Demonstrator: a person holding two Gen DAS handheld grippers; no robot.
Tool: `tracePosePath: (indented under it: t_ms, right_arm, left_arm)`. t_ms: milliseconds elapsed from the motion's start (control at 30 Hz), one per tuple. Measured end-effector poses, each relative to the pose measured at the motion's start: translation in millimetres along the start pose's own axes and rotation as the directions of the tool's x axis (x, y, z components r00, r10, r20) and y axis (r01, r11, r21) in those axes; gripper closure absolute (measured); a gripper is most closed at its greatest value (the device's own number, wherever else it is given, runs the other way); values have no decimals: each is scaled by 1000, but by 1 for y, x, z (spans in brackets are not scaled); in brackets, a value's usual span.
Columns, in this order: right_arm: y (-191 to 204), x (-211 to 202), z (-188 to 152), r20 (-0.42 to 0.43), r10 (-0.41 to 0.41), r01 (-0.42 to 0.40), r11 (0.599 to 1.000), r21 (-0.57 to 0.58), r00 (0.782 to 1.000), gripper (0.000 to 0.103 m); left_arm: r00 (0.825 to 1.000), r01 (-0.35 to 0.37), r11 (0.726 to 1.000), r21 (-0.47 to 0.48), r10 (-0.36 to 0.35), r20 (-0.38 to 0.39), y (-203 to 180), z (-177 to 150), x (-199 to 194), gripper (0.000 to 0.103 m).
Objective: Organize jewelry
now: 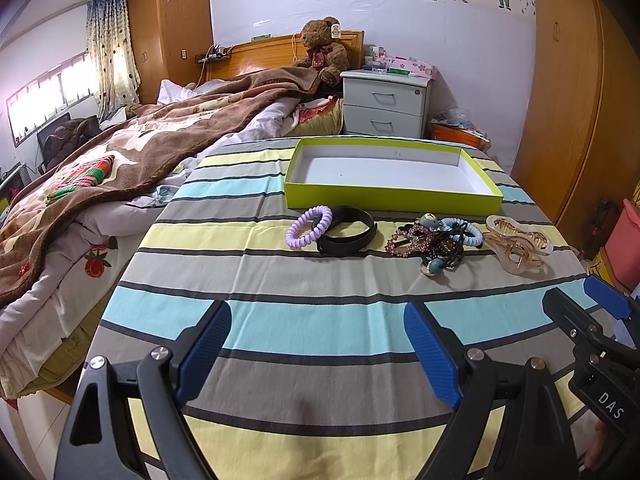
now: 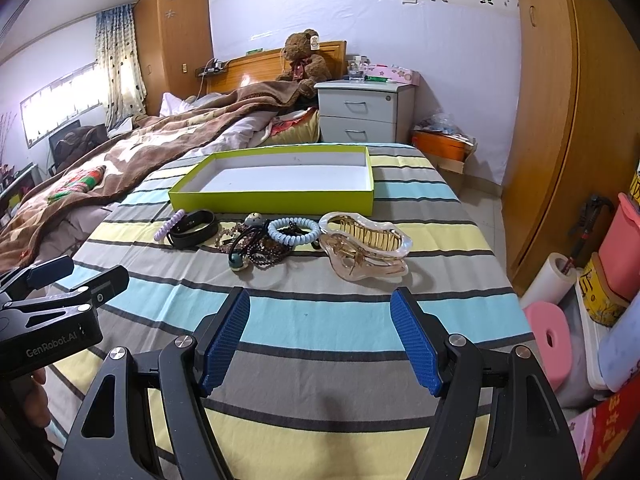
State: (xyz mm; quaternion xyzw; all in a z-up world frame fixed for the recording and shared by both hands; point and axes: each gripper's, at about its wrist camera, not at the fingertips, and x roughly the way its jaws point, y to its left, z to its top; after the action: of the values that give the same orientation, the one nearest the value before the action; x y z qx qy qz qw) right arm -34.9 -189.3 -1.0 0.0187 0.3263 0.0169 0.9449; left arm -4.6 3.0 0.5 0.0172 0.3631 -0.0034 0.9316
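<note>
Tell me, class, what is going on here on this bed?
A person holds a gripper in each hand over a striped bedsheet. The left gripper and the right gripper are both open and hold nothing. Ahead lies a row of pieces: a purple coil hair tie, a black band, a tangle of beaded ties and a clear claw clip. The green box behind them is empty, so sorting has not begun.
</note>
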Motion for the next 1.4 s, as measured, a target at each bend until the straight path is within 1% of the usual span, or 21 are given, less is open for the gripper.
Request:
tracePosePath:
  t_ms: [900, 1133, 1400]
  right_arm:
    - [1, 0, -1, -6, 2, -2, 1000, -2, 1000, 30]
    - [-3, 6, 4, -16, 2, -2, 1000, 0, 1000, 30]
    - [-9, 12, 10, -20, 8, -8, 1000, -11, 1000, 30]
  left_arm:
    - [1000, 1, 1000, -2, -1, -7, 2, -3, 1, 13]
    - [1000, -2, 1000, -3, 1, -15, 5, -3, 2, 13]
    - [999, 2, 1000, -1, -2, -39, 5, 6, 11, 13]
